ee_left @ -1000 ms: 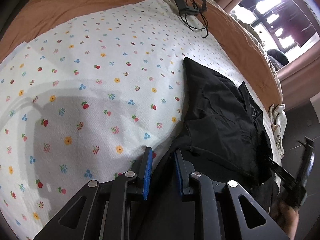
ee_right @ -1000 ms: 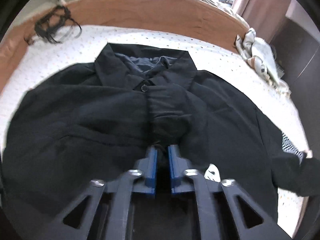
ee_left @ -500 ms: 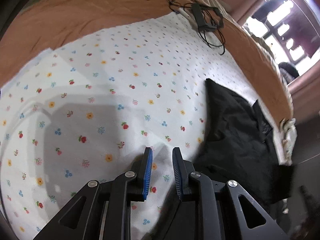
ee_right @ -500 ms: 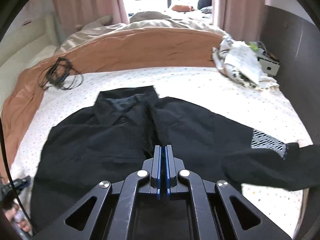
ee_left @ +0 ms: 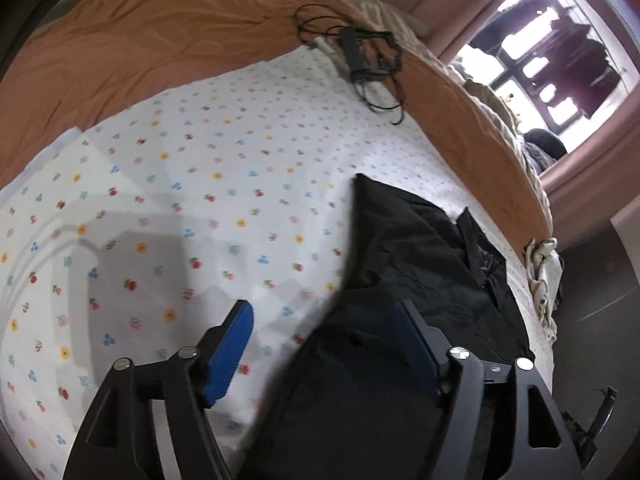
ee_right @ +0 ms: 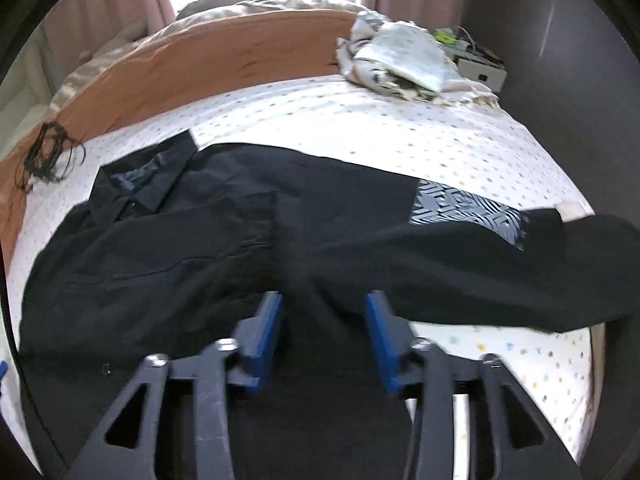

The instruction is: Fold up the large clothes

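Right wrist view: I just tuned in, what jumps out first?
A black shirt sprawls across the flowered sheet, collar at the left, one sleeve with a grey patterned patch trailing right. The right gripper, jaws just opened, hovers over its front. A crumpled pale cloth sits at the far edge.

left hand-held gripper (ee_left: pixel 326 344): jaws just opened | right hand-held gripper (ee_right: pixel 324 336): jaws just opened
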Action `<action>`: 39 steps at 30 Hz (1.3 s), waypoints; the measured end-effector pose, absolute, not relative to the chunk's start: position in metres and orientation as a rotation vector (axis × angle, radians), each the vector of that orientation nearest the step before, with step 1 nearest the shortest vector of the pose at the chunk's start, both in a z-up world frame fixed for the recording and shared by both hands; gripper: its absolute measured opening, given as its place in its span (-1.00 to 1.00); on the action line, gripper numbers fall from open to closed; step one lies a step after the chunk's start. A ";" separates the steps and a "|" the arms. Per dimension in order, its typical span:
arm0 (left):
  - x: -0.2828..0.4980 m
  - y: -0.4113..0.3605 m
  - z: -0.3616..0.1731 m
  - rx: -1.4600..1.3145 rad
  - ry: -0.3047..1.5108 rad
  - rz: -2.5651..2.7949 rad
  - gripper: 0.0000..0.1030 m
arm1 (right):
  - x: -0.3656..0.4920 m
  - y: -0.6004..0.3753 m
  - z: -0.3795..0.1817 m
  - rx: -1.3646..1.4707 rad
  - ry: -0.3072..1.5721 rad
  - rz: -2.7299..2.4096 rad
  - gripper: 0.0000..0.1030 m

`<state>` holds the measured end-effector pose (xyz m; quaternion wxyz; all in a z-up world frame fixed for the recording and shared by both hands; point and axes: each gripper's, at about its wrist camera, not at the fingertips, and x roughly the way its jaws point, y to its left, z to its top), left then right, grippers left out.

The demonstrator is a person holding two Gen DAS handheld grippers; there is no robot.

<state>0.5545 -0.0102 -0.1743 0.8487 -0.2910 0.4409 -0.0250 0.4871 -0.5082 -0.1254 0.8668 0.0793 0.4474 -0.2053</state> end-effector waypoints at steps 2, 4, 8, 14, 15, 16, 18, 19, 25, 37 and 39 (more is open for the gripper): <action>0.555 -0.017 -0.173 -0.610 0.926 -0.067 0.53 | 0.472 -0.529 -0.122 0.253 0.902 -0.417 0.46; 0.554 -0.024 -0.173 -0.621 0.930 -0.091 0.67 | 0.453 -0.550 -0.117 0.300 0.861 -0.464 0.53; 0.548 -0.040 -0.170 -0.628 0.937 -0.124 0.79 | 0.425 -0.584 -0.117 0.345 0.844 -0.524 0.68; 0.546 -0.061 -0.167 -0.595 0.928 -0.142 0.79 | 0.394 -0.625 -0.131 0.395 0.856 -0.593 0.68; 0.546 -0.063 -0.167 -0.586 0.929 -0.143 0.79 | 0.391 -0.630 -0.134 0.402 0.856 -0.599 0.68; 0.545 -0.066 -0.167 -0.576 0.928 -0.143 0.79 | 0.387 -0.635 -0.138 0.410 0.853 -0.603 0.68; 0.544 -0.070 -0.169 -0.571 0.923 -0.139 0.79 | 0.381 -0.645 -0.144 0.424 0.842 -0.616 0.68; 0.544 -0.071 -0.171 -0.574 0.923 -0.140 0.79 | 0.377 -0.652 -0.147 0.435 0.828 -0.622 0.68; 0.545 -0.078 -0.179 -0.568 0.934 -0.127 0.79 | 0.368 -0.679 -0.161 0.511 0.737 -0.683 0.67; 0.550 -0.076 -0.187 -0.597 0.951 -0.101 0.79 | 0.358 -0.729 -0.175 0.539 0.652 -0.918 -0.50; 0.549 -0.074 -0.184 -0.610 0.945 -0.101 0.79 | 0.360 -0.731 -0.167 0.507 0.644 -0.913 -0.85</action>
